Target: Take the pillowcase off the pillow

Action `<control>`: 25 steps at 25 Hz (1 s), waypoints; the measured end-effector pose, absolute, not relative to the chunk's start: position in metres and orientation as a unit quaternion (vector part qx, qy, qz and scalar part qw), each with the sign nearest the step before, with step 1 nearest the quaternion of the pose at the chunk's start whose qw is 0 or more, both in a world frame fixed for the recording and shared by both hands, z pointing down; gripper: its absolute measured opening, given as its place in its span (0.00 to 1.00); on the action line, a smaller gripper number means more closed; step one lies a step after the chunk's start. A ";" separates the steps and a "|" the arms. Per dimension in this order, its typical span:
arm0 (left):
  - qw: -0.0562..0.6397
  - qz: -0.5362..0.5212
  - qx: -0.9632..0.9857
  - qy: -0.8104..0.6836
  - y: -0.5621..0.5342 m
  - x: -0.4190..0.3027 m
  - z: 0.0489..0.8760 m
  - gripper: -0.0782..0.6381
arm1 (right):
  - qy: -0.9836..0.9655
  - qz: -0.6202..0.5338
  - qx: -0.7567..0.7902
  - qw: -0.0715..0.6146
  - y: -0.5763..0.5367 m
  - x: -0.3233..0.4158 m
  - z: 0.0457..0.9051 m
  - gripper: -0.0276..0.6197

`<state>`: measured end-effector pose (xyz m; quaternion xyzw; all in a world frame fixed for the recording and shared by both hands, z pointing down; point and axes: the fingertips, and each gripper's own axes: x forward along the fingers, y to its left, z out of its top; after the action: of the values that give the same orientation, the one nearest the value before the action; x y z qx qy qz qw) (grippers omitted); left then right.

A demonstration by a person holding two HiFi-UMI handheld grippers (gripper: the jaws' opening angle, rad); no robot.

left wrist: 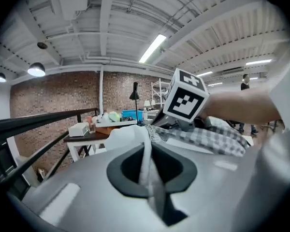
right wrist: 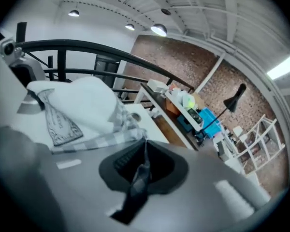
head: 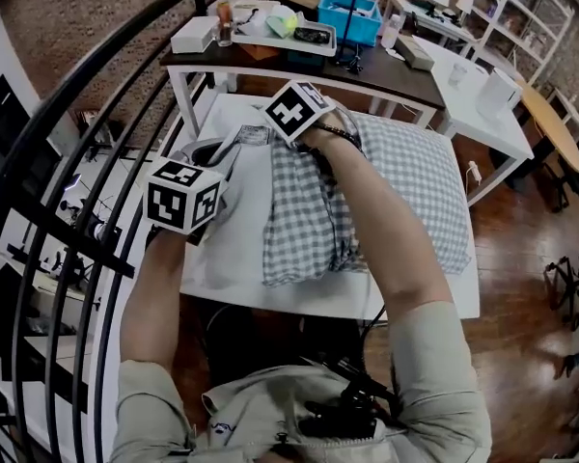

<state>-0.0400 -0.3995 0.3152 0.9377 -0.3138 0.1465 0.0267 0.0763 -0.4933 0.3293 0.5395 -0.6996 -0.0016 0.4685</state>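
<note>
A white pillow (head: 220, 244) lies on a white table (head: 415, 302), its left end bare. The grey-and-white checked pillowcase (head: 314, 215) is bunched up round its middle and covers the right part. My left gripper (head: 230, 148) is at the pillow's bare left end. In the left gripper view it (left wrist: 146, 149) is shut on a fold of the white pillow (left wrist: 128, 134). My right gripper (head: 320, 135) sits at the pillowcase's far open edge. In the right gripper view it (right wrist: 144, 146) is shut on the checked hem (right wrist: 101, 140), next to the bare pillow (right wrist: 82, 105) and its printed label (right wrist: 55, 121).
A black curved railing (head: 72, 177) runs close along the left. Behind the table stands a dark desk (head: 386, 75) with a blue bin (head: 352, 17), a white box (head: 193, 35) and a lamp. Another white table (head: 473, 99) is at the right, above a wooden floor.
</note>
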 end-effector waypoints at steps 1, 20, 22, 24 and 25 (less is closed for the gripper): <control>0.021 0.135 0.939 -0.317 -0.396 -0.044 0.307 0.14 | -0.690 -0.015 0.551 0.469 -0.495 0.084 0.320 0.06; 0.038 0.131 0.923 -0.360 -0.426 -0.067 0.335 0.26 | -0.635 0.002 0.646 0.423 -0.456 0.216 0.323 0.12; 0.008 0.158 0.918 -0.365 -0.420 -0.068 0.333 0.33 | -0.644 -0.015 0.652 0.401 -0.442 0.204 0.307 0.16; -0.009 0.168 0.917 -0.362 -0.403 -0.072 0.328 0.41 | -0.657 -0.020 0.656 0.372 -0.417 0.191 0.293 0.21; -0.015 0.167 0.919 -0.356 -0.390 -0.074 0.325 0.43 | -0.666 -0.022 0.656 0.355 -0.401 0.182 0.286 0.21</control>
<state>-0.0738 -0.3897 0.3246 0.9191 -0.3564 0.1671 -0.0147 0.1823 -0.4008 0.2861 0.6558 -0.6659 -0.0216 0.3550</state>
